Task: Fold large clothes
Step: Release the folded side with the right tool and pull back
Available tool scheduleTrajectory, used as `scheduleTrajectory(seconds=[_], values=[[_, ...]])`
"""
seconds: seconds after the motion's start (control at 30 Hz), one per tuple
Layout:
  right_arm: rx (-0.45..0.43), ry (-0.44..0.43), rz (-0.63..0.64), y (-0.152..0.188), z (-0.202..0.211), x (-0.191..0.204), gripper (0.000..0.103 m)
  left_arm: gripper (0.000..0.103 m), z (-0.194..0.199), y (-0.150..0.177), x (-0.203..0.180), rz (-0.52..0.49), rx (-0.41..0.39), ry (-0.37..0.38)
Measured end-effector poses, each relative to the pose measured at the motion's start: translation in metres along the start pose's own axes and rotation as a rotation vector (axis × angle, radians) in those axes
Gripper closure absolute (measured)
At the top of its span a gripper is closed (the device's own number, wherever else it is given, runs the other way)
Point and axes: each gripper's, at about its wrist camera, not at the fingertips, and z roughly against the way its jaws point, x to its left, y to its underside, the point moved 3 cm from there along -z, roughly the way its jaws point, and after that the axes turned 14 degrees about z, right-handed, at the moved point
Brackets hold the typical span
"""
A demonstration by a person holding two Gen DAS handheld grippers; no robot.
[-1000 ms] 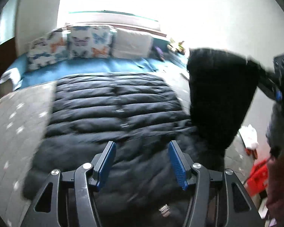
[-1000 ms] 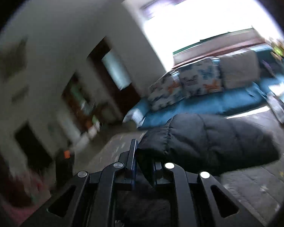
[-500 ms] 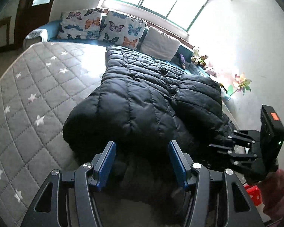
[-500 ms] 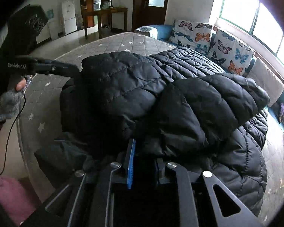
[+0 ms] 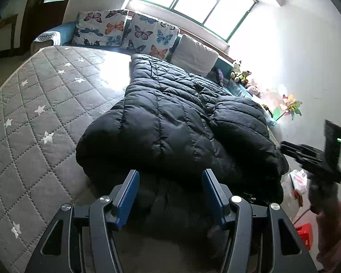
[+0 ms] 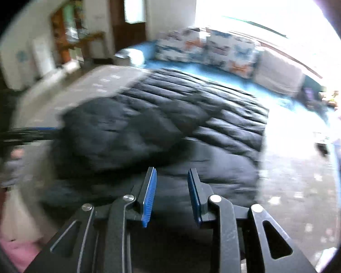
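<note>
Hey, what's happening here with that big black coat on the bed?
A person is folding a black puffer jacket on a grey star-quilted mattress, using a hand-held gripper in each hand. One sleeve is already laid across the jacket's body. The right hand-held gripper is opening, with nothing pinched between its blue pads, at the jacket's near edge. The left hand-held gripper is open and empty, hovering over the jacket's near end.
</note>
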Motion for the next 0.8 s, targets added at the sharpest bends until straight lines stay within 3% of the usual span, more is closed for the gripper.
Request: scheduleTrajectory(seconds=[0.17, 0.37, 0.53, 0.63, 0.8], values=[[-0.001, -0.034, 0.035, -0.023, -0.031, 0.023, 0.071, 0.042, 0.007, 0.004, 0.001, 0.015, -0.02, -0.003], [-0.143, -0.123, 0.145, -0.06, -0.013, 0.079, 0.071, 0.042, 0.03, 0.011, 0.011, 0.036, -0.059, -0.017], [-0.162, -0.176, 0.248, -0.072, -0.014, 0.115, 0.071, 0.036, 0.042, 0.014, 0.018, 0.061, -0.079, -0.012], [-0.168, -0.203, 0.237, -0.072, -0.01, 0.115, 0.071, 0.036, 0.041, 0.016, 0.018, 0.066, -0.071, -0.014], [-0.183, -0.155, 0.159, -0.058, 0.007, 0.076, 0.071, 0.036, 0.031, 0.008, 0.012, 0.081, -0.058, -0.012]])
